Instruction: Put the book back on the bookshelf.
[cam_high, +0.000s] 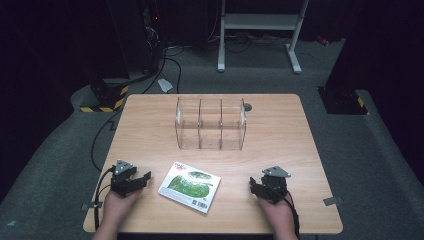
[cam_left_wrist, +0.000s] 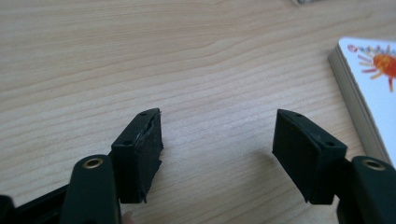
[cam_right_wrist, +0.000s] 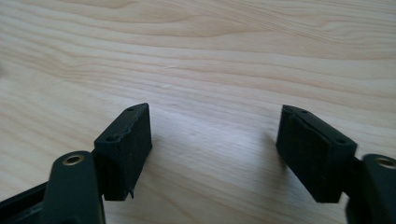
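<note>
A clear three-part box (cam_high: 210, 124) is standing mid-table (cam_high: 150, 125), with a white metal stand (cam_high: 260, 22) and black cables (cam_high: 170, 65) lying on the floor beyond that table.

From above, my table (cam_high: 150, 130) is evenly lit while the room around it falls nearly black. The clear box (cam_high: 210, 123) shows faint glare. Both gripper views are bright, with soft shadows under my jaws; the far wood grain looks slightly soft, perhaps defocused.

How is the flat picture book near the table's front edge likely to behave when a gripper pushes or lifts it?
The picture book lies flat with thick stacked pages, so it probably stays stiff and slides rather than tips. Its glossy-looking cover may be slippery. Lying flush on the table, its edge looks hard to pinch.
</note>
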